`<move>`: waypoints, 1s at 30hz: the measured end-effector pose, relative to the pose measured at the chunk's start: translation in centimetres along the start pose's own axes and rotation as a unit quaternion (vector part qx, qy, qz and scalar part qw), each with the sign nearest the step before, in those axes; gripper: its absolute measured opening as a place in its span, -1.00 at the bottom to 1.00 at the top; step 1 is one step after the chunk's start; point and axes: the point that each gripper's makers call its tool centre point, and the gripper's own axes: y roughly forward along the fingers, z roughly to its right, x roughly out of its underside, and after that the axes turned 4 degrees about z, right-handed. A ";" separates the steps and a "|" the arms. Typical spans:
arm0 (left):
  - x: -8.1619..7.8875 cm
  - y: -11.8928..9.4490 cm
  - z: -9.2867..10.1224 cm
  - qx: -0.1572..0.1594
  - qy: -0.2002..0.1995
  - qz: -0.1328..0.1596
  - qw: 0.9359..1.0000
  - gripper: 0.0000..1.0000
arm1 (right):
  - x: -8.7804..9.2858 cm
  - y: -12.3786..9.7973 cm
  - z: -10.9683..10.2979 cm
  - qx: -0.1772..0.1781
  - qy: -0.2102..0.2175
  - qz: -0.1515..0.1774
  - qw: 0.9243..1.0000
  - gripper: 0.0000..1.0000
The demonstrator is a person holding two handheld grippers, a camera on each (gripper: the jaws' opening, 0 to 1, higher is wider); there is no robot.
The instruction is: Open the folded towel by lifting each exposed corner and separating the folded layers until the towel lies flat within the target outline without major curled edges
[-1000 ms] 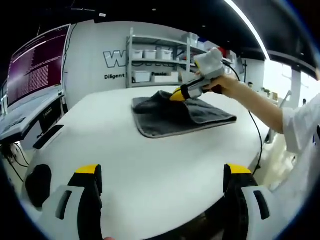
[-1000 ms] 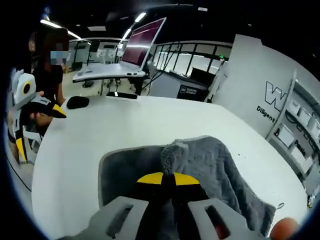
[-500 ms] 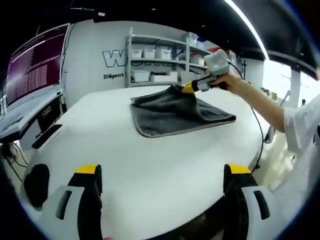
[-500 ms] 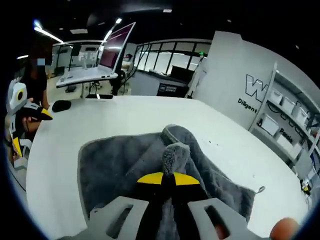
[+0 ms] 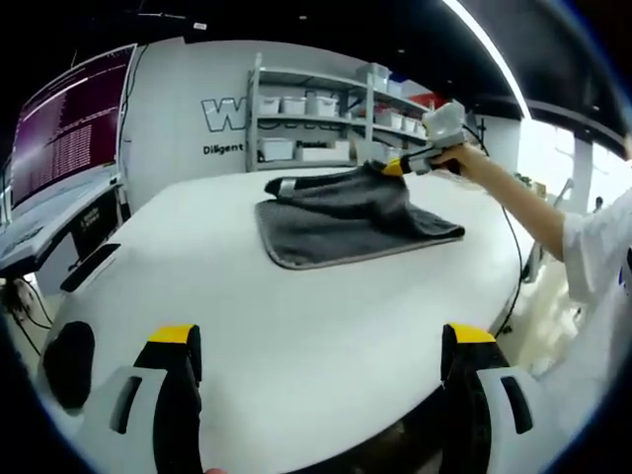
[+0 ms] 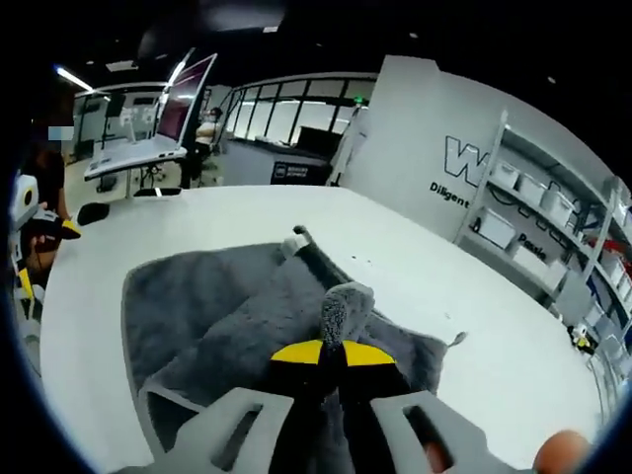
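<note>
Left gripper view: left gripper (image 5: 321, 370) low over the near table (image 5: 296, 316) edge, jaws spread, grasping nothing. Grey towel (image 5: 341, 222) lies mid-table, partly unfolded. At right, right gripper (image 5: 400, 168) pinches a lifted towel corner, jaws clenched on it.

Grey towel (image 5: 341, 222) on white table, plush pile with a stitched hem. Partly unfolded: bottom layer lies flat on the tabletop, upper layer lifted at one corner into a raised peak, cloth sloping down from it in soft folds. In the right gripper view the towel (image 6: 227, 311) has a bunched tuft of cloth standing up at the pinched corner, a small tag at the far edge, a hanging loop at one corner.
</note>
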 end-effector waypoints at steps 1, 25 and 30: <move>0.0 0.0 0.0 0.001 0.000 0.000 1.000 0.98 | 0.3 -0.3 0.4 0.005 0.001 -0.002 1.000 -0.99; 0.1 -0.1 -0.1 0.000 -0.003 0.001 1.000 0.98 | 5.3 -6.0 8.5 0.100 0.057 -0.017 0.993 -0.99; 0.2 -0.1 -0.2 0.000 -0.004 0.000 1.000 0.98 | 6.1 -7.3 10.0 0.121 0.070 -0.017 0.990 -0.99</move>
